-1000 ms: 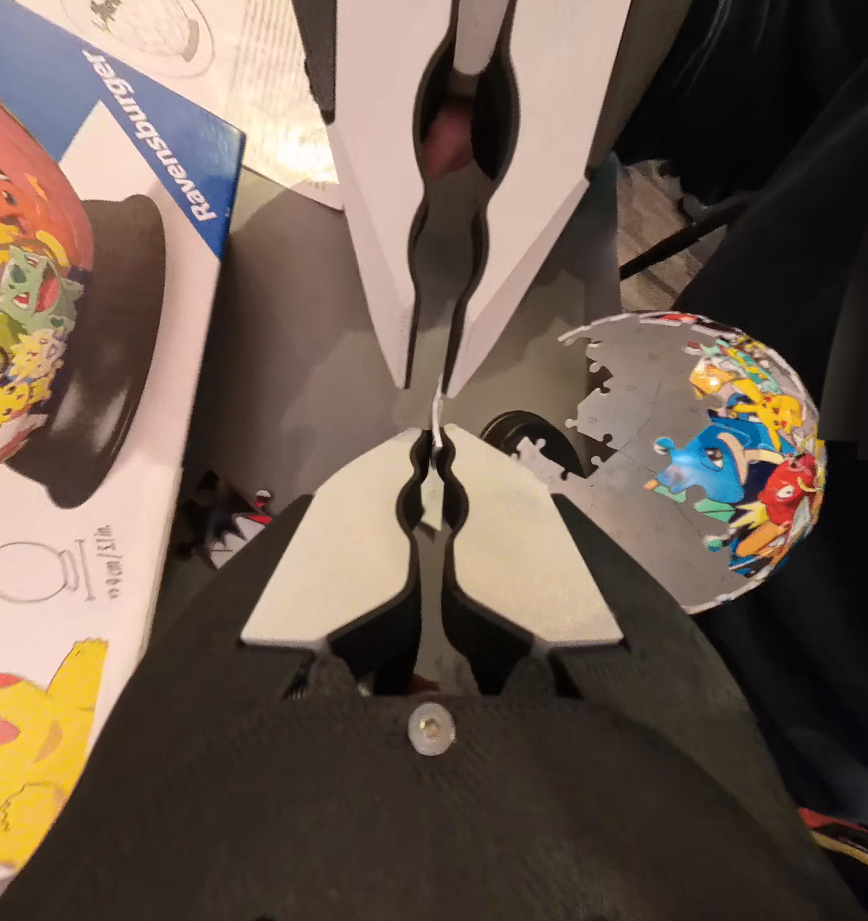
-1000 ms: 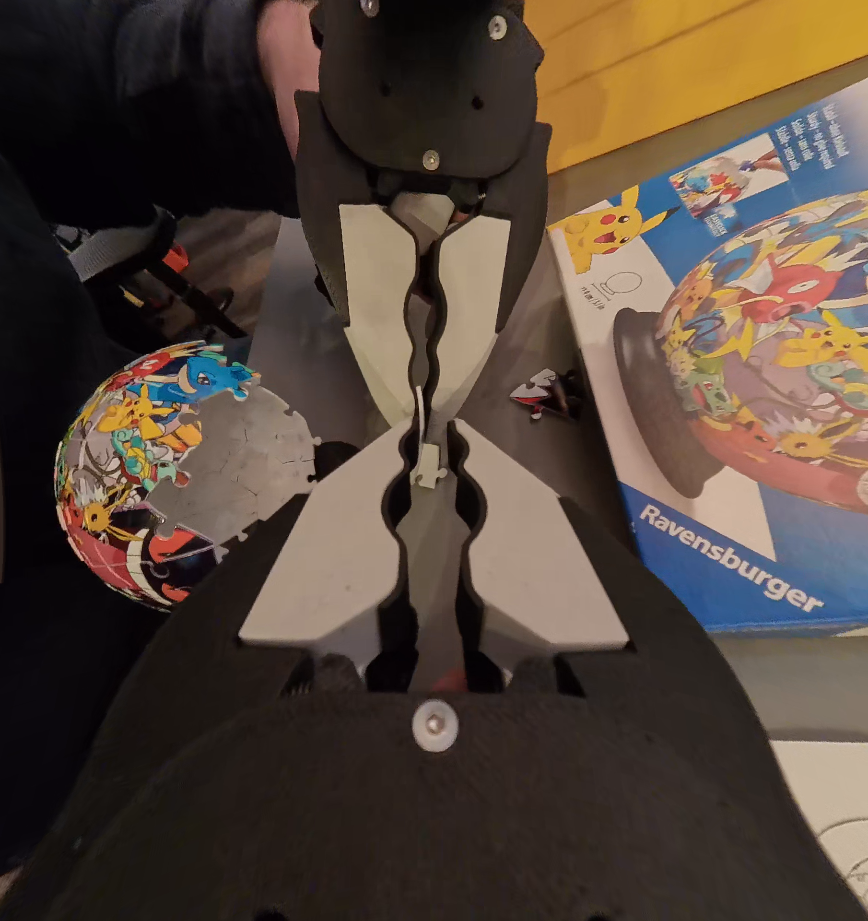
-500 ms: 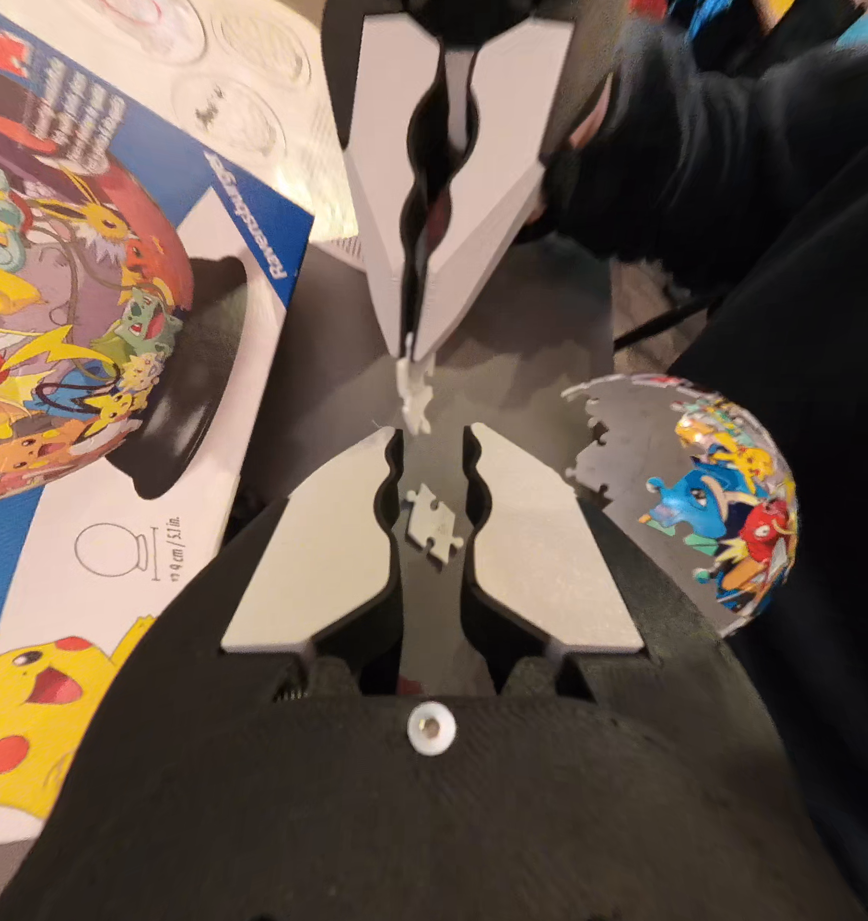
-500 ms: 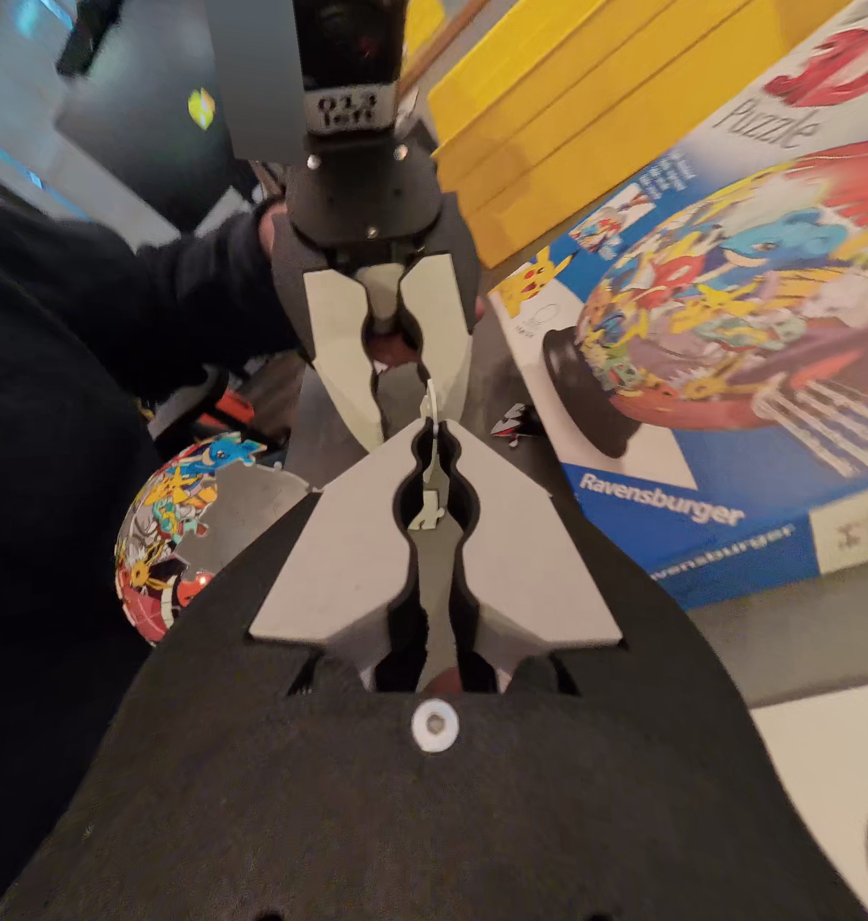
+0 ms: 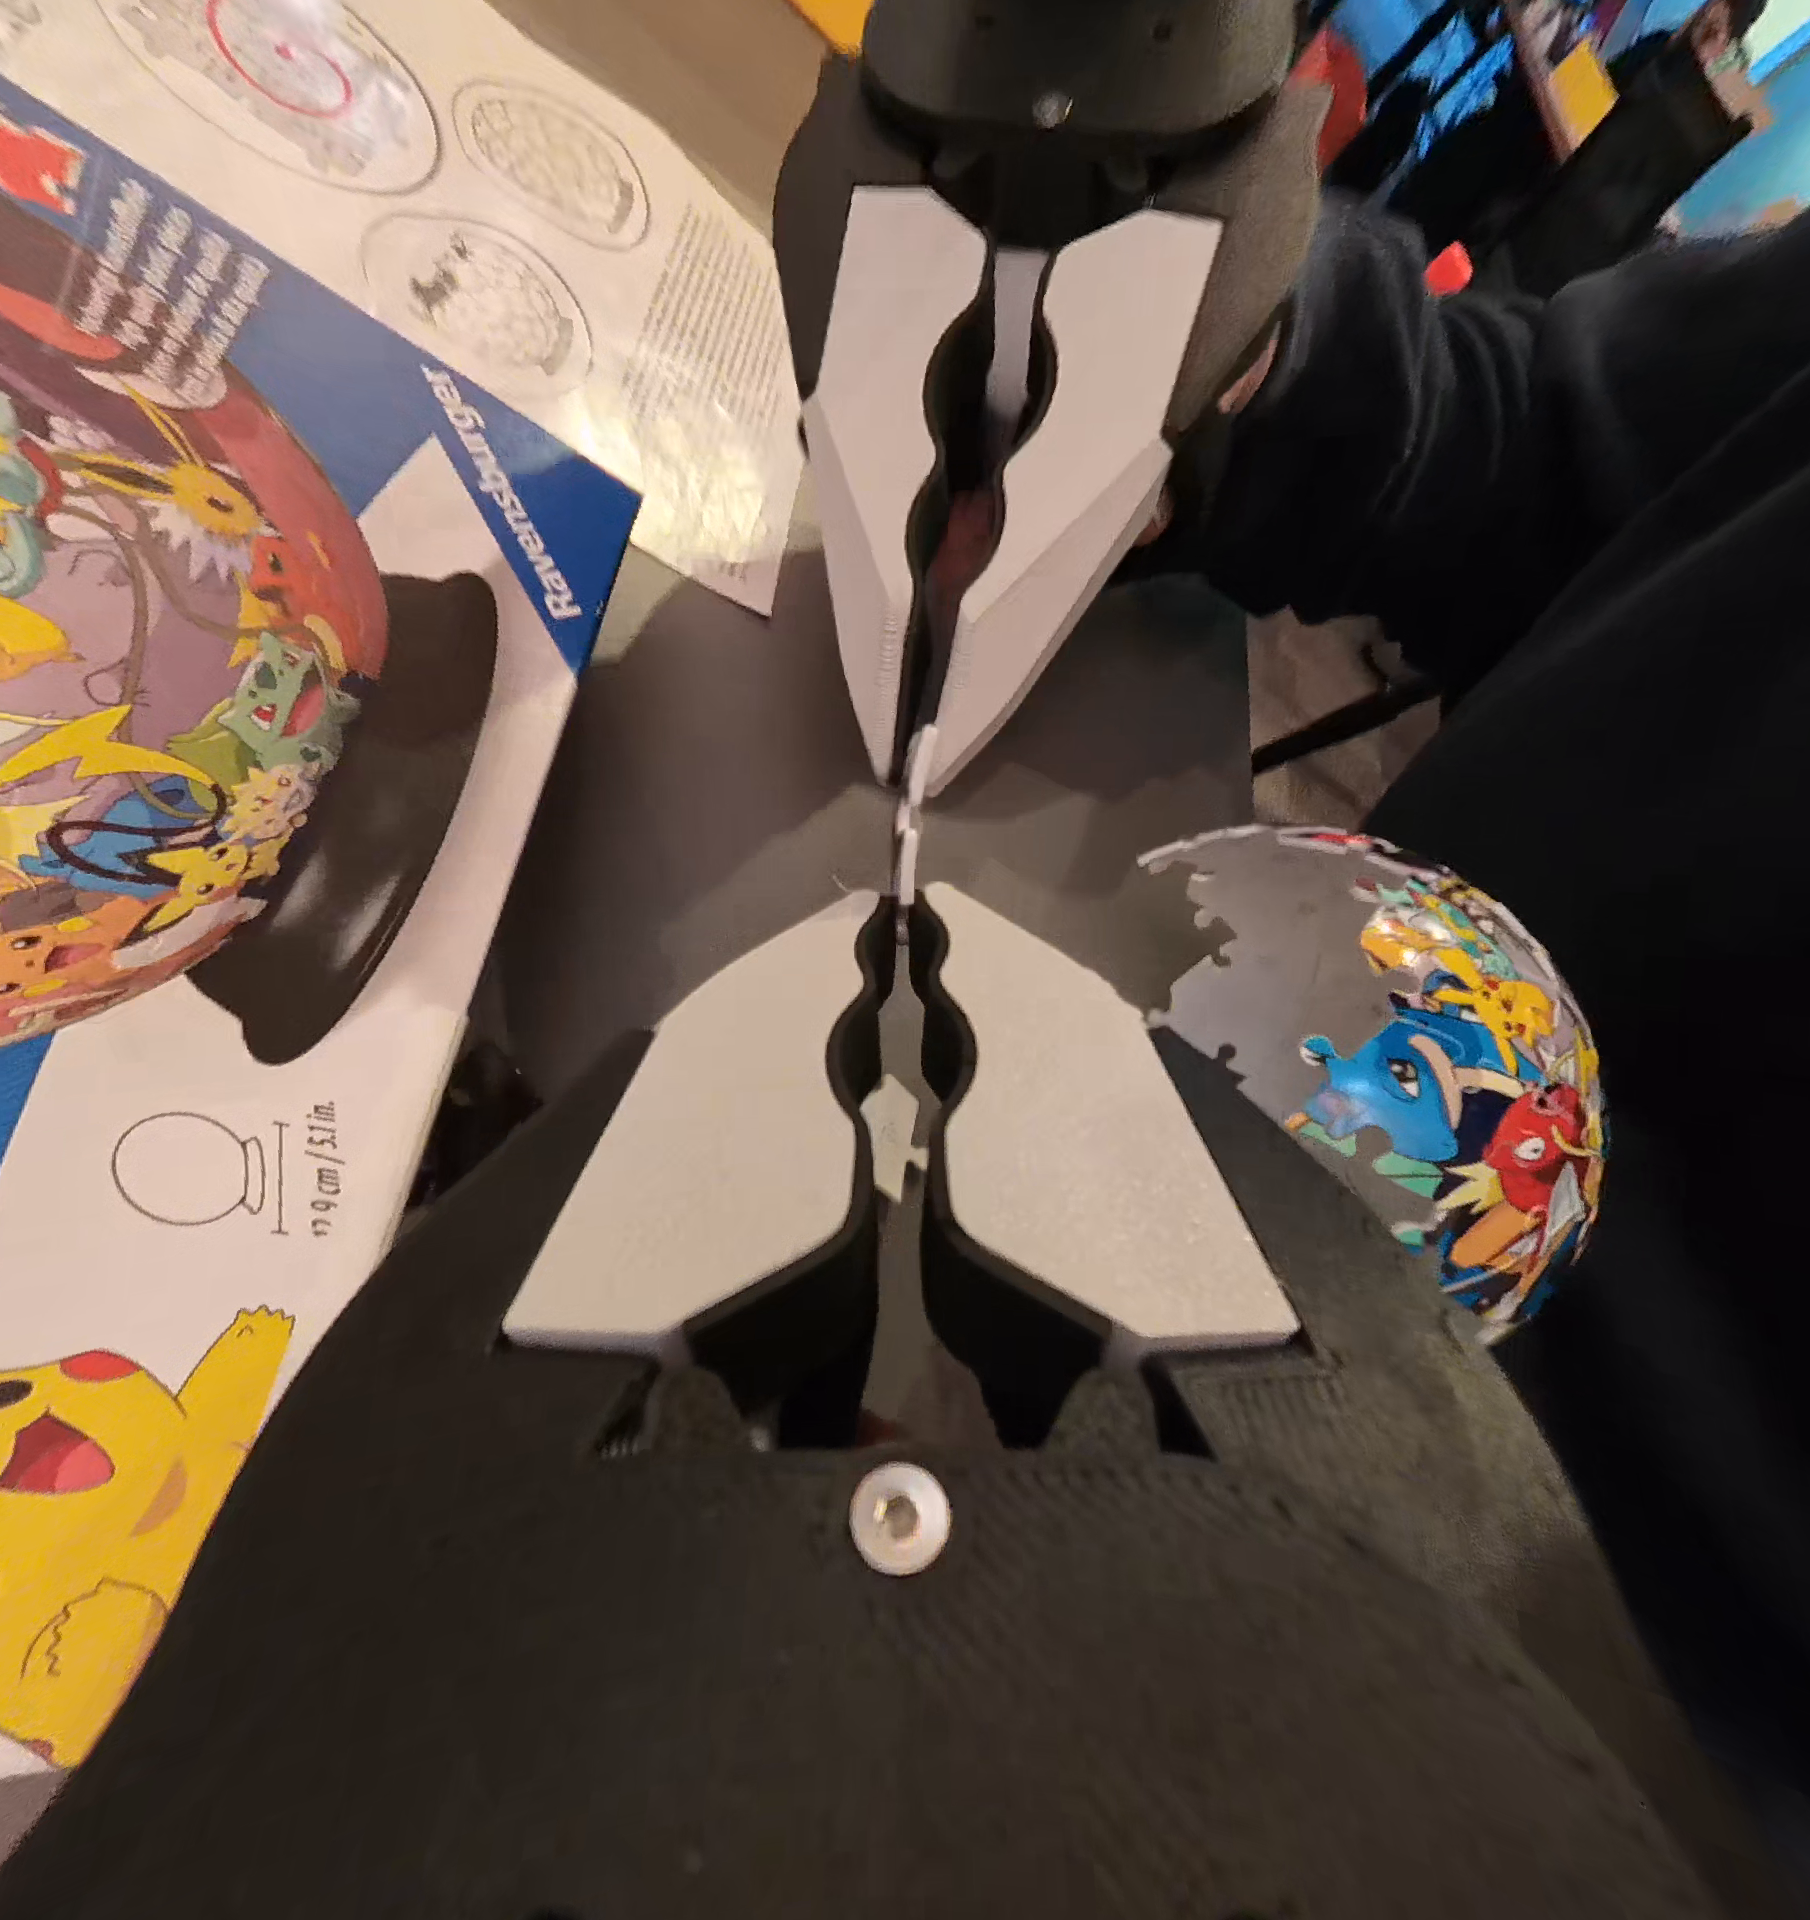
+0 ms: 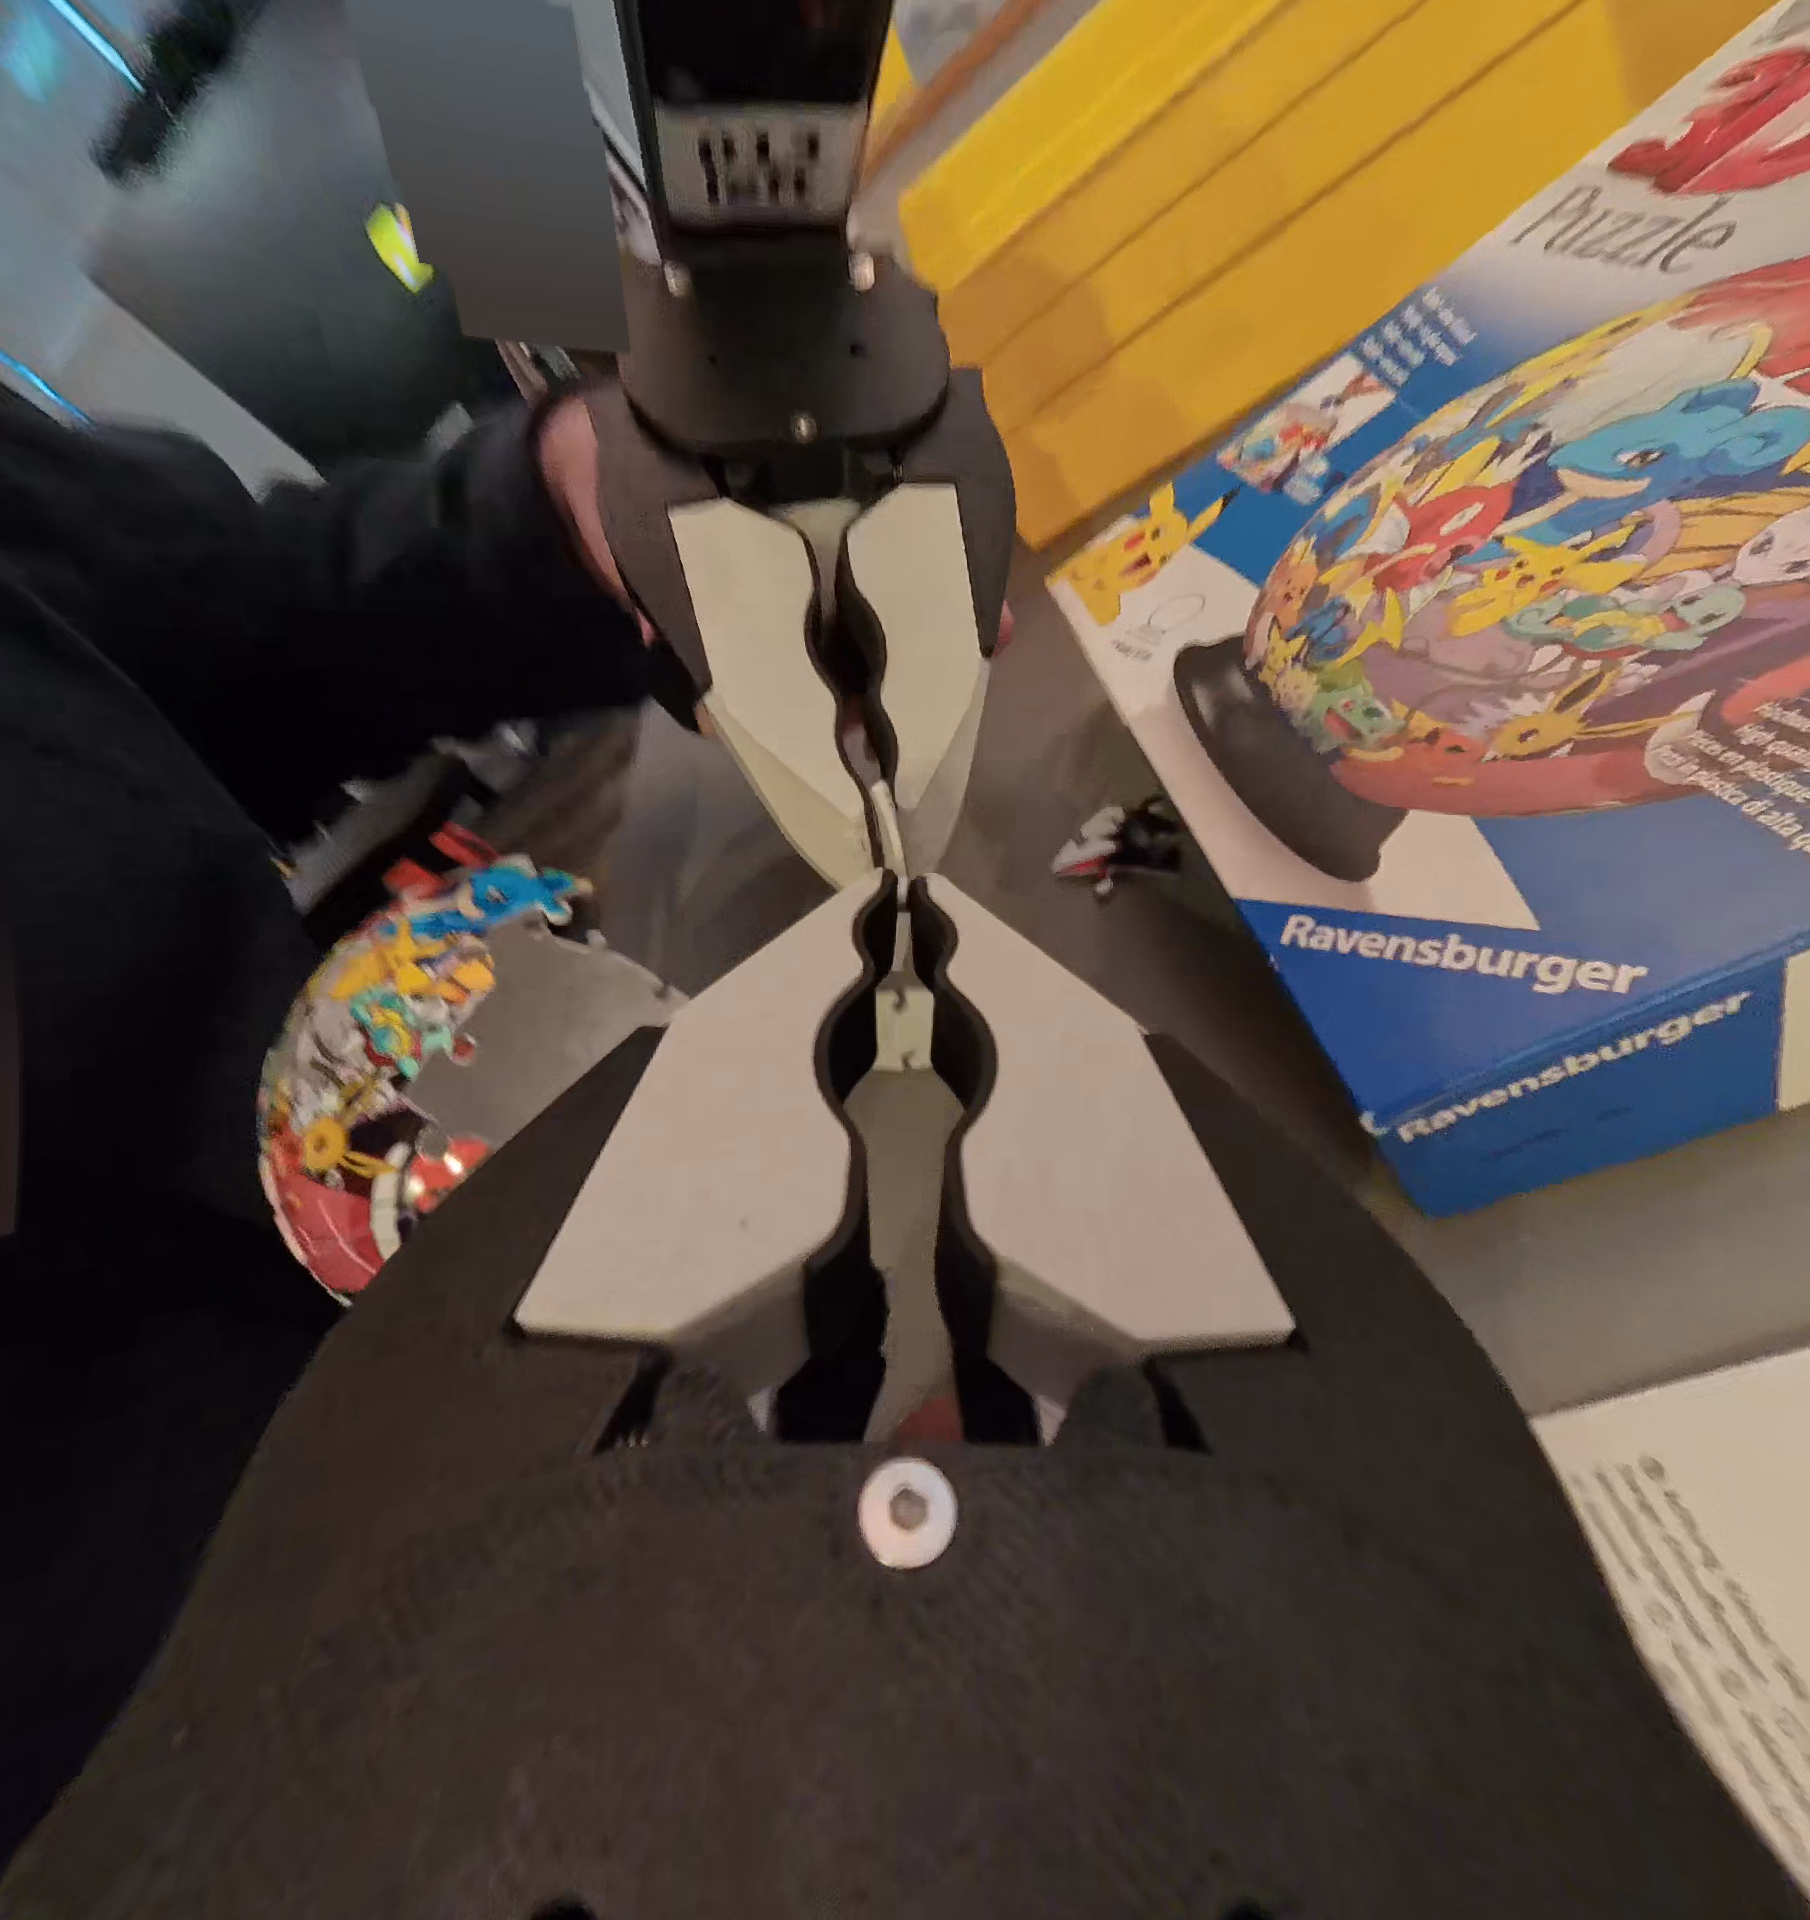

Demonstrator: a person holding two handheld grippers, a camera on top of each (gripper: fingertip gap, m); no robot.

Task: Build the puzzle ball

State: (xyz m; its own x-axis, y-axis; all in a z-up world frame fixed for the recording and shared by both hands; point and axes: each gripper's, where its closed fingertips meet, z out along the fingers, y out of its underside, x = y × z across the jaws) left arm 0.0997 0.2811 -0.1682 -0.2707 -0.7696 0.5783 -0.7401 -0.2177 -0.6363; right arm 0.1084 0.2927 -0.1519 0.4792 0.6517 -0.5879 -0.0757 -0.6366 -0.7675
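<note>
Two grippers tip-to-tip, left gripper and right gripper fingers each pinching puzzle piece; half-built ball beside, box opposite.

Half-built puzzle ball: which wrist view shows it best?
Left wrist view: the half-built puzzle ball is sharp, its jagged open edge and printed side visible. In the right wrist view it is blurred and partly hidden behind the right hand-held gripper.

I seem to work at a grey table in a hobby or lab room: puzzle box at right, yellow boxes upper right.
</note>
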